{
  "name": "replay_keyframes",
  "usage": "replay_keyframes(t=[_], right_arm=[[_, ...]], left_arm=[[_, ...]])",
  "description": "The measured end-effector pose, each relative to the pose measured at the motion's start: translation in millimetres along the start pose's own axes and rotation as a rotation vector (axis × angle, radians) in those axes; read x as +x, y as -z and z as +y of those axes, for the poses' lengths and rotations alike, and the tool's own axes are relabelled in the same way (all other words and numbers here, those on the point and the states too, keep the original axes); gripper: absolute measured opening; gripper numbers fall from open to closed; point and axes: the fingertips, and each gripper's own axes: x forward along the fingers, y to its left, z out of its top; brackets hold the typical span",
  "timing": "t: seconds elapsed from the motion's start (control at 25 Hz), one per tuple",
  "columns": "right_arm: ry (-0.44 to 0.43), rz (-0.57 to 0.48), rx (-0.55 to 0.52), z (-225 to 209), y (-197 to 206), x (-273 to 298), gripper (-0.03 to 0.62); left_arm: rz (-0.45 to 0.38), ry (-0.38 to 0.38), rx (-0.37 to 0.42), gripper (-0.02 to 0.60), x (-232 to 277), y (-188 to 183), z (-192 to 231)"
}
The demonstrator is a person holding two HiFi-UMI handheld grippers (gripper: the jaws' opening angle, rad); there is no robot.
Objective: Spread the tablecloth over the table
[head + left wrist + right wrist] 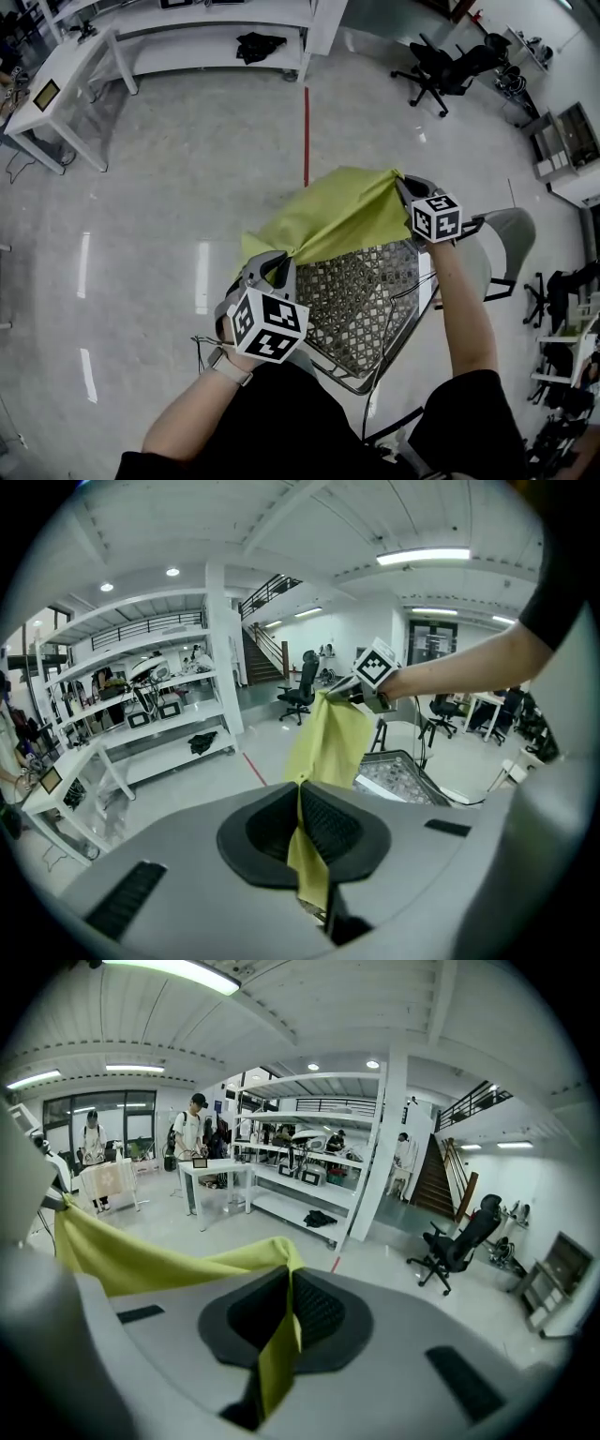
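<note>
A yellow-green tablecloth point(328, 217) hangs stretched in the air between my two grippers, over the far part of a small table with a metal mesh top point(361, 302). My left gripper point(279, 266) is shut on the cloth's near-left corner, above the table's left edge. My right gripper point(404, 187) is shut on the far-right corner, beyond the table's far right corner. In the left gripper view the cloth point(328, 742) runs from the shut jaws up to the right gripper point(361, 688), with the table point(403, 775) below. In the right gripper view a fold of the cloth point(141, 1262) is pinched and trails left.
A grey chair point(511, 234) stands right of the table. A black office chair point(441, 66) is at the far right, white tables point(66, 84) and a shelf unit point(216, 42) at the far left. A red floor line point(306, 136) runs ahead. People point(192, 1124) stand far off.
</note>
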Motion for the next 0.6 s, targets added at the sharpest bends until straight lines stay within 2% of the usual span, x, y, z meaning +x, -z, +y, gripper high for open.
replay_keyframes(t=[0.24,0.6], right_arm=[[0.033,0.06,0.01,2.9,57.5,-36.5,0.017],[0.066,0.142,-0.011,8.2,130.8,-86.9,0.017]], left_arm=[[0.011,0.065,0.011,0.015,-3.8,26.7,-56.8],[0.043,0.096,-0.048,0.015,-8.3,67.0,-132.3]])
